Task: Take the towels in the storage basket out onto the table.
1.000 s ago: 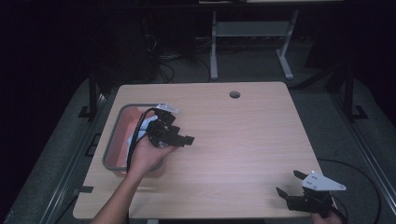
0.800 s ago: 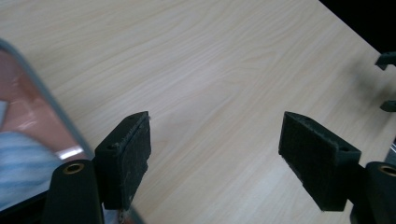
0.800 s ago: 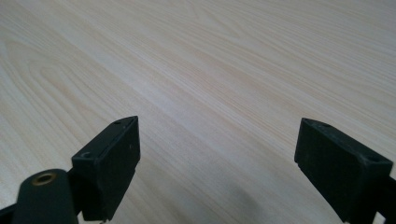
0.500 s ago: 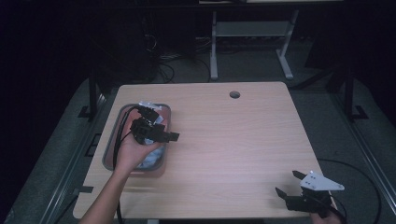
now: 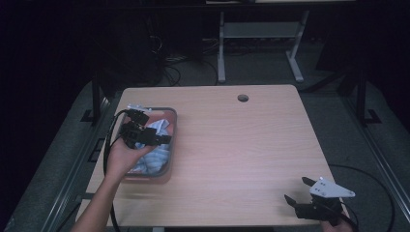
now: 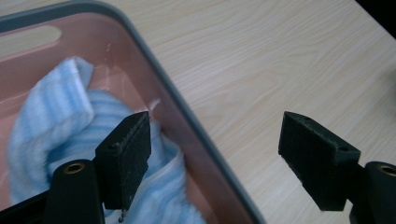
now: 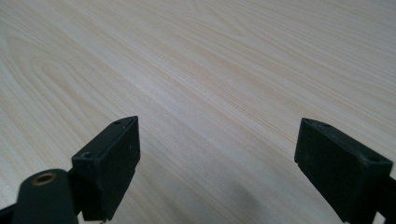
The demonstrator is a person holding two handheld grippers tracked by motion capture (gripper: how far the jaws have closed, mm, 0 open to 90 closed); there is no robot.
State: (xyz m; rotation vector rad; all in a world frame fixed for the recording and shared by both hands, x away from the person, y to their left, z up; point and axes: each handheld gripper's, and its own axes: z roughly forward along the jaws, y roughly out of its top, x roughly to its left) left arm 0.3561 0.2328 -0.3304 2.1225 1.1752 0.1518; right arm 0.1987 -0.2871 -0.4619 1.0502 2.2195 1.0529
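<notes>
Over at the left side of the desk (image 5: 232,145), the left gripper (image 5: 162,139) hangs above a pink bin with a grey rim (image 5: 172,140), and its fingers (image 6: 125,158) stand wide apart with nothing between them. From the left gripper view, one finger sits over the blue-and-white striped cloth (image 6: 56,126) heaped inside the bin, while the other finger hangs out past the rim, over bare wood. That straddle looks like the thing to fix: if the person closes now, I would expect the fingers to pinch the bin wall along with the cloth, or just the wall. A cleaner pick, to my eye, means shifting the gripper inward so both fingers clear the rim, then dropping onto a raised fold of the cloth, such as the hump near the far corner, where there is bulk to bite. Going down far enough to gather a thick pinch should keep the cloth from slipping out on the lift, and lifting straight up before moving sideways should keep a trailing edge from snagging the rim and dragging the bin. The right gripper (image 5: 300,191) waits near the front right corner of the desk, well apart from the bin, its fingers (image 7: 112,163) also spread open over bare wood.
</notes>
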